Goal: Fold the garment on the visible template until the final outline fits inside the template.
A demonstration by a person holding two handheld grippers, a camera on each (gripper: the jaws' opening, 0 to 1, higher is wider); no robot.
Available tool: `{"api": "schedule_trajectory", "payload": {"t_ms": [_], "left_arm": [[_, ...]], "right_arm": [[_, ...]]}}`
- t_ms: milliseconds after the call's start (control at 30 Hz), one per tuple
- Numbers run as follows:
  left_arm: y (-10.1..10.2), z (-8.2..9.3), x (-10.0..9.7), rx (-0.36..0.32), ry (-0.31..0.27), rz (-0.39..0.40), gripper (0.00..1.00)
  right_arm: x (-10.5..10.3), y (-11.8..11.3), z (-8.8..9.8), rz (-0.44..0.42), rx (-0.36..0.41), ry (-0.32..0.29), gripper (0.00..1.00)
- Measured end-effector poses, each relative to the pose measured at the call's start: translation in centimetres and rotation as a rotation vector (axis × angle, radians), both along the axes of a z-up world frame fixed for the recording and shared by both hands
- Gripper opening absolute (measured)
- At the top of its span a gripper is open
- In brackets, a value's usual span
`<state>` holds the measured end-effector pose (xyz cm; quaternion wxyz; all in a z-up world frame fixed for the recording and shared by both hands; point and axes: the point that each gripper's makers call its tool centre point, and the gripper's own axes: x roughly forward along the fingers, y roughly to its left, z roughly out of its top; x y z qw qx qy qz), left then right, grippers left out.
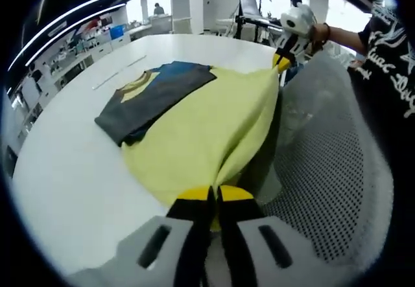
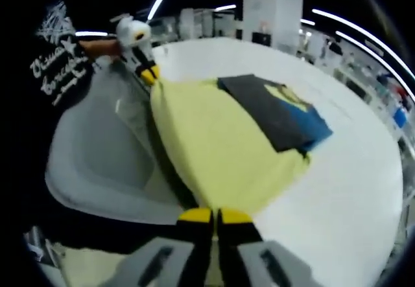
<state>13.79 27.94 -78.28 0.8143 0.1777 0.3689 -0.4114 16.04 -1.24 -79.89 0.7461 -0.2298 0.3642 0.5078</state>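
Note:
A yellow garment (image 1: 207,131) with dark grey and blue parts (image 1: 155,96) lies on the white table (image 1: 71,183), its near hem lifted off the edge. My left gripper (image 1: 214,193) is shut on one hem corner. My right gripper (image 2: 214,217) is shut on the other corner, and it appears in the left gripper view at the far corner (image 1: 283,59). In the right gripper view the garment (image 2: 220,144) stretches between my right gripper and the left gripper (image 2: 149,74). The grey and blue part (image 2: 279,115) is folded over the yellow cloth.
A grey mesh chair (image 1: 324,170) stands right by the table edge, under the lifted hem, and shows as a grey chair (image 2: 104,151) in the right gripper view. A person in a black printed shirt (image 1: 392,60) holds the grippers. Desks and equipment stand beyond the table.

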Motion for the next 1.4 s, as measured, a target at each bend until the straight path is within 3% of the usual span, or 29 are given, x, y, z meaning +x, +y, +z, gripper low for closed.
{"api": "schedule_trajectory", "payload": {"t_ms": [200,533,1100,1233,1400], "left_arm": [[0.0,0.8,0.3,0.014,0.009,0.001,0.00],[0.4,2.6,2.7,0.044,-0.011,0.010,0.00],[0.2,6.2,9.3,0.070,-0.100,0.036,0.00],[0.4,6.6,10.9,0.066,-0.101,0.068,0.00],[0.8,7.3,13.0,0.081,-0.138,0.051,0.00]], "right_arm": [[0.4,-0.3,0.8,-0.004,-0.003,-0.021,0.00],[3.2,-0.3,3.5,-0.013,-0.015,-0.120,0.00],[10.0,0.1,7.1,-0.033,-0.035,-0.235,0.00],[11.6,0.4,7.6,-0.025,-0.050,-0.262,0.00],[13.7,0.8,8.2,-0.053,-0.062,-0.277,0.00]]}}
